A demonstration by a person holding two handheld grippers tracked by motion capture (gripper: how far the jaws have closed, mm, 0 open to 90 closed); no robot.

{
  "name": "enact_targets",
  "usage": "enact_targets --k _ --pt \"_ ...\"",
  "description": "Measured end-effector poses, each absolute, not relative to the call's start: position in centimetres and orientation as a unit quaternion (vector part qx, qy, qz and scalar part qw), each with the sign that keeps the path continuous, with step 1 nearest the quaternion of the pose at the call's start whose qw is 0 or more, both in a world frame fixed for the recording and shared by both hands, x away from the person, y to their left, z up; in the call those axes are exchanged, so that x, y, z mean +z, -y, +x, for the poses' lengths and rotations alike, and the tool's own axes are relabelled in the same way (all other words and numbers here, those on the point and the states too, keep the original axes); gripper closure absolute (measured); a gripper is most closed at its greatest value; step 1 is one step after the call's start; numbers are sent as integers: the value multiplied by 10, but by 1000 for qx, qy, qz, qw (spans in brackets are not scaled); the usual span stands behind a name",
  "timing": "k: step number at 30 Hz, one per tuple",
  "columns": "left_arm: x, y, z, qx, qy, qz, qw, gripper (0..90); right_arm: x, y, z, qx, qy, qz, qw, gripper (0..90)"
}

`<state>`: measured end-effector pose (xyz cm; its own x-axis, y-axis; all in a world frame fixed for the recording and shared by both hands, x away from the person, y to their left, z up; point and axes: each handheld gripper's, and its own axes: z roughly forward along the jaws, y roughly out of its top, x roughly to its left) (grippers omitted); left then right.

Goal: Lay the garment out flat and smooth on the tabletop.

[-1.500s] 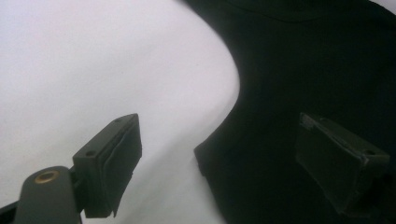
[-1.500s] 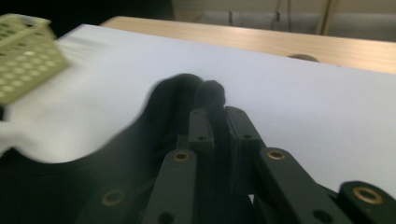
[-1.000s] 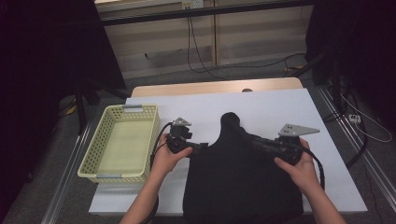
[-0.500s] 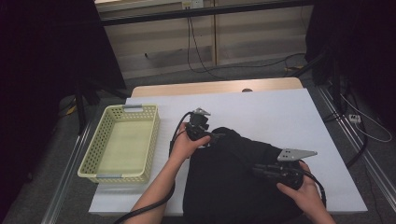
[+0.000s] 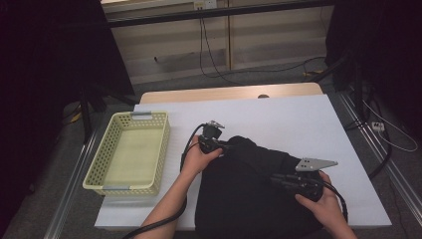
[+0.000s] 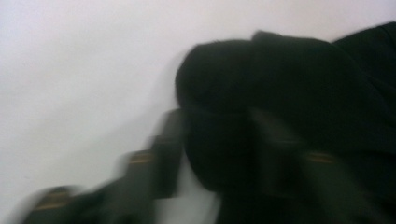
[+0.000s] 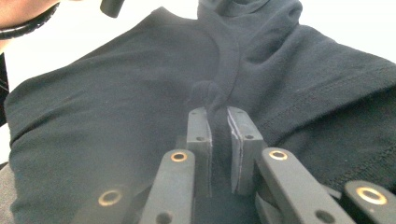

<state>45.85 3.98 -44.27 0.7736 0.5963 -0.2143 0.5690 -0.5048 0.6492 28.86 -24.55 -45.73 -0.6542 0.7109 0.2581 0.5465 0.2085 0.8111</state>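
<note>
a black garment (image 5: 249, 199) lies on the white sheet (image 5: 298, 119) that covers the table, spread from the middle of the sheet toward six o'clock, where it hangs over the near edge. its top part is folded over and bunched up around the centre.

the left gripper (image 5: 215, 142) sits at the garment's upper left corner, at about ten o'clock from the cloth's middle, with the person's left hand (image 5: 199, 158) wrapped around it. in the left gripper view the picture is badly smeared; the jaws show as dark shapes against a rounded lump of the black garment (image 6: 280, 93), and i cannot tell whether they are closed on it or apart.

the right gripper (image 5: 278, 180) lies on the cloth toward four o'clock, its grey plate on top, held by the right hand (image 5: 323, 201). in the right gripper view its jaws are drawn narrow with a ridge of the black garment (image 7: 116, 121) pinched between the right gripper (image 7: 218, 135) pads, the fabric puckering just above the tips.

a pale yellow basket (image 5: 107, 164) with a perforated wall stands at nine o'clock, well apart from the garment, on the left end of the sheet.
</note>
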Motion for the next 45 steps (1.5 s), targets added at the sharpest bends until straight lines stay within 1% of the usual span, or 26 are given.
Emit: enact_targets --k 1,2,4,6,11,18,25,35,45 --pt "-442 -40 457 16 -332 868 369 754 -457 245 289 479 -773 408 87 813" --pt "-441 -39 456 9 -332 867 372 801 -457 245 289 478 -773 408 87 813" --pt "-438 -39 453 -1 -329 870 367 840 -457 246 289 479 -772 409 90 813" --pt "-436 -41 451 -7 -329 871 366 852 -457 247 289 480 -771 408 92 813" --pt "-423 -51 443 -21 -329 864 381 855 -452 251 287 480 -768 409 107 813" --pt "-400 -68 425 -33 -319 852 413 855 -437 263 280 489 -759 405 140 814" --pt "-394 -79 403 -48 -302 848 432 855 -428 270 270 493 -757 399 159 813" --pt "-387 -82 378 -55 -279 853 437 856 -420 266 262 502 -759 382 163 813" --pt "-387 -81 367 -49 -268 859 434 856 -418 270 255 506 -756 382 164 813"
